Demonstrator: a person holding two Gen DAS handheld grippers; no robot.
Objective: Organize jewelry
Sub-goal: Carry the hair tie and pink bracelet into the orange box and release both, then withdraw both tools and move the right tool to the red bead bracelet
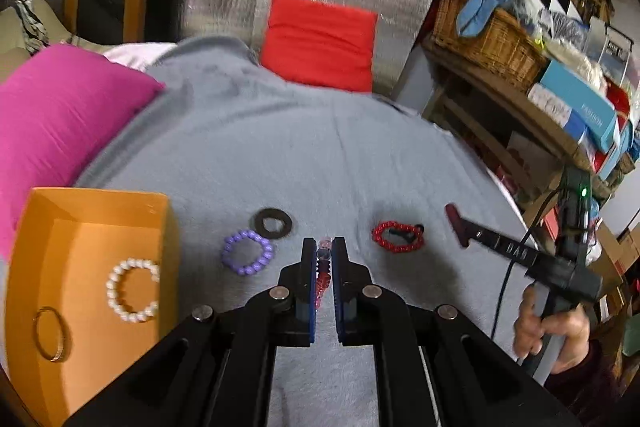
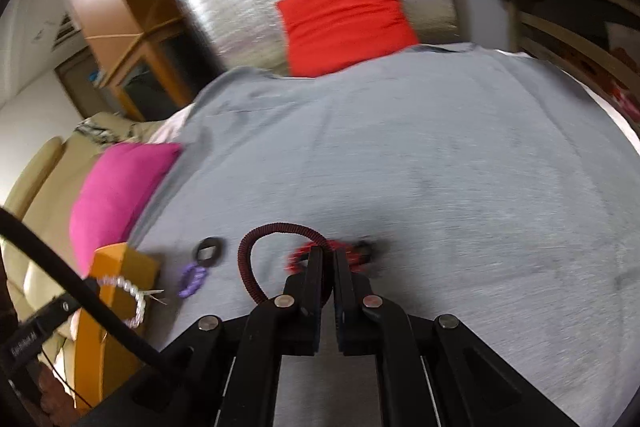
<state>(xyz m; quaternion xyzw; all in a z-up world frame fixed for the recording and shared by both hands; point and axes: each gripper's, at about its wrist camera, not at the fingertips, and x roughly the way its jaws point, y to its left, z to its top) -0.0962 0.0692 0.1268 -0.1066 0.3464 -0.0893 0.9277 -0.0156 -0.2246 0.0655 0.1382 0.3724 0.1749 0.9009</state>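
- Your left claw (image 1: 323,247) is clamped on a pink beaded piece (image 1: 322,279). It runs lengthwise between the pads, its pale tip poking out at the fingertips, so the grip lies along the string, not across it.
- Your right claw (image 2: 328,255) is closed on a dark red corded band (image 2: 256,247). The cord arcs out to the left of the fingers and curls back under them, which suggests a pinch at one spot with the rest hanging free.
- Both pieces look lifted clear of the grey blanket (image 1: 320,155), though blur in the right view makes that a judgement.
- Near the left claw lie a purple bead bracelet (image 1: 248,253) and, just behind it, a flat black ring (image 1: 272,223); they sit close together, maybe touching.
- To the right, a red bead bracelet (image 1: 398,237) lies on the blanket with a small dark piece inside its loop; what that is I can't tell.
- The orange box (image 1: 100,203) stands open at the left edge of the blanket. It holds a white pearl bracelet (image 1: 134,291) and a thin metal bangle (image 1: 50,335), so it reads as the collecting spot.
- By that reading, you've sorted two pieces, you carry two, and three or so wait on the blanket.
- Your hand (image 1: 552,331) on the right handle shows in the left view, well right of the box, so the right claw has the longer reach.
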